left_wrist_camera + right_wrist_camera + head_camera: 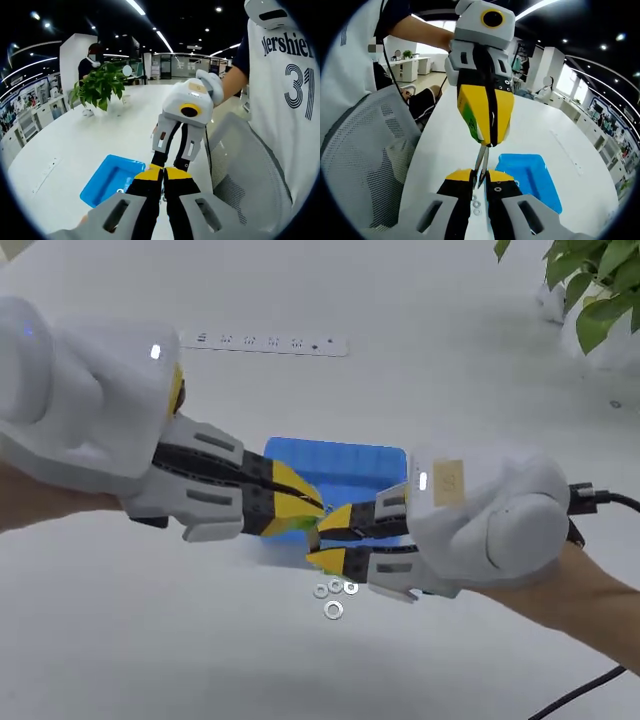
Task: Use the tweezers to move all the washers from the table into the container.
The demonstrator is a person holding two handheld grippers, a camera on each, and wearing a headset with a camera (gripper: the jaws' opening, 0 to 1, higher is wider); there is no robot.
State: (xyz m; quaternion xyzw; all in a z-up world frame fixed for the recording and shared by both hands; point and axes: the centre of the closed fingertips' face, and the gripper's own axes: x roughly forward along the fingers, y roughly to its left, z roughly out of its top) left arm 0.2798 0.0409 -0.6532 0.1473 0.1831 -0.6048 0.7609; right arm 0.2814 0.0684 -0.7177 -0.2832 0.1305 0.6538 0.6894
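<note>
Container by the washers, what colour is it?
The container is plain blue, clearest in the head view.

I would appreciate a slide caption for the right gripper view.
Left gripper holds tweezers pointing down between the fingers of the right gripper, washers and blue container on the table.

White left hand-held gripper (312,508), yellow-black jaws

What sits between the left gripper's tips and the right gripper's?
The tweezers: shut in the left gripper, tips reaching into the right gripper. The right gripper view shows it.
</note>
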